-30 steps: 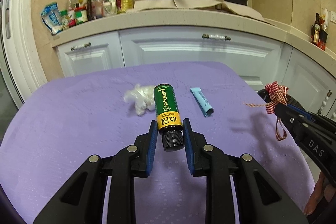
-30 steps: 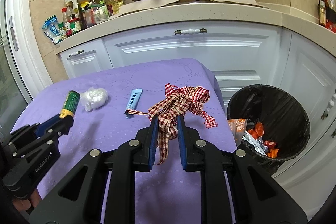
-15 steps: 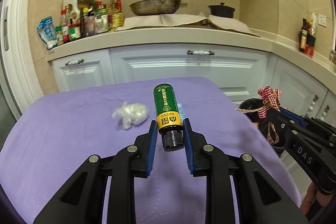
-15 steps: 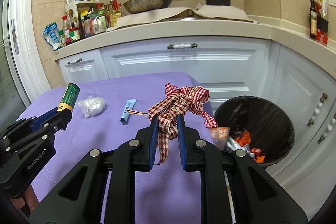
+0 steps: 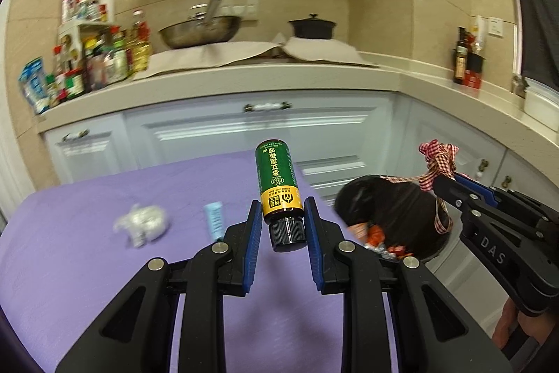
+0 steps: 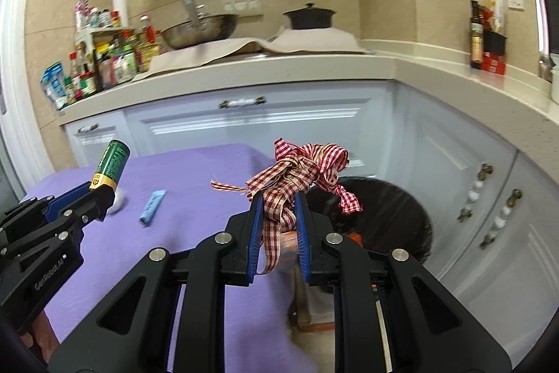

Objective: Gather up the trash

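My left gripper (image 5: pixel 283 215) is shut on a green bottle (image 5: pixel 277 179) with a yellow band and black cap, held above the right part of the purple table (image 5: pixel 87 254). My right gripper (image 6: pixel 277 208) is shut on a red-and-white checked ribbon bow (image 6: pixel 300 172), lifted near the table's right edge, with the black trash bin (image 6: pixel 394 215) just behind and to its right. In the left wrist view the right gripper (image 5: pixel 442 186) and its ribbon (image 5: pixel 436 159) hang over the bin (image 5: pixel 391 208). A crumpled white wrapper (image 5: pixel 143 224) and a blue tube (image 5: pixel 215 217) lie on the table.
The bin holds orange and red wrappers (image 5: pixel 375 235). White cabinets (image 6: pixel 265 124) stand behind the table and curve round to the right. The counter (image 5: pixel 244 72) carries a wok, a black pot, and bottles at the left. A cardboard item (image 6: pixel 307 299) sits on the floor by the bin.
Both grippers have lifted and swung right, away from the table's middle and closer to the bin. The bottle and the ribbon stay gripped. The wrapper and tube now lie further left.
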Available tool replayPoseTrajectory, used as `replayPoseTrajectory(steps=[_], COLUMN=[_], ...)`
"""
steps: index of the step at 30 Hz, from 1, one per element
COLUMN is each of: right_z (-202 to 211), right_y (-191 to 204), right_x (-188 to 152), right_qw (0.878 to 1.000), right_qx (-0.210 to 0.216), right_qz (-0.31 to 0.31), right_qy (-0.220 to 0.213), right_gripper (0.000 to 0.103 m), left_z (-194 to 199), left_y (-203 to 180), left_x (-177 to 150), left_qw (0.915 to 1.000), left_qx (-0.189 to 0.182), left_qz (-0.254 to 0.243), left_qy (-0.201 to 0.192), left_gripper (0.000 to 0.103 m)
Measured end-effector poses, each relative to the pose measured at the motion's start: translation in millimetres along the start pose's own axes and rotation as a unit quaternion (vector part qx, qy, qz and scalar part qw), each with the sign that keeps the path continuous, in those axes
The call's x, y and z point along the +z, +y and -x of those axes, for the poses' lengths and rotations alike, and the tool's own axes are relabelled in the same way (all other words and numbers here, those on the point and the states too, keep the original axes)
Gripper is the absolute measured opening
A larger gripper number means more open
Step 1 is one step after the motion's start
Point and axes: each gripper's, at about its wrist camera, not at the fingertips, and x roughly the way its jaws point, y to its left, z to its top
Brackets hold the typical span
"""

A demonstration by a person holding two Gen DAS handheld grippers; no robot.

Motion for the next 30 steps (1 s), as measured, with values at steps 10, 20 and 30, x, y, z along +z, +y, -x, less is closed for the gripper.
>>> replayPoseTrajectory(steps=[10,20,30], right_z=[-9,-33,-60], right_y=[-42,-82,-110], right_x=[15,19,14], right_qw=[0.999,0.998,0.996], right_qx=[-0.039,-0.065,-0.085], right_qz=[-0.007,-0.020,-0.031], right_qy=[-0.016,-0.015,-0.006], right_gripper=[0.018,0.018,0.018], left_z=[-32,-74,-119], left_y=[-49,-82,-111], left_x=[21,31,30], left_qw=[0.9987,0.9974,0.9958], left_qx=[-0.045,-0.058,-0.065], left_qz=[-0.023,-0.041,-0.055], left_qy=[-0.004,0.009,0.033], left_gripper=[0.025,0.025,0.026])
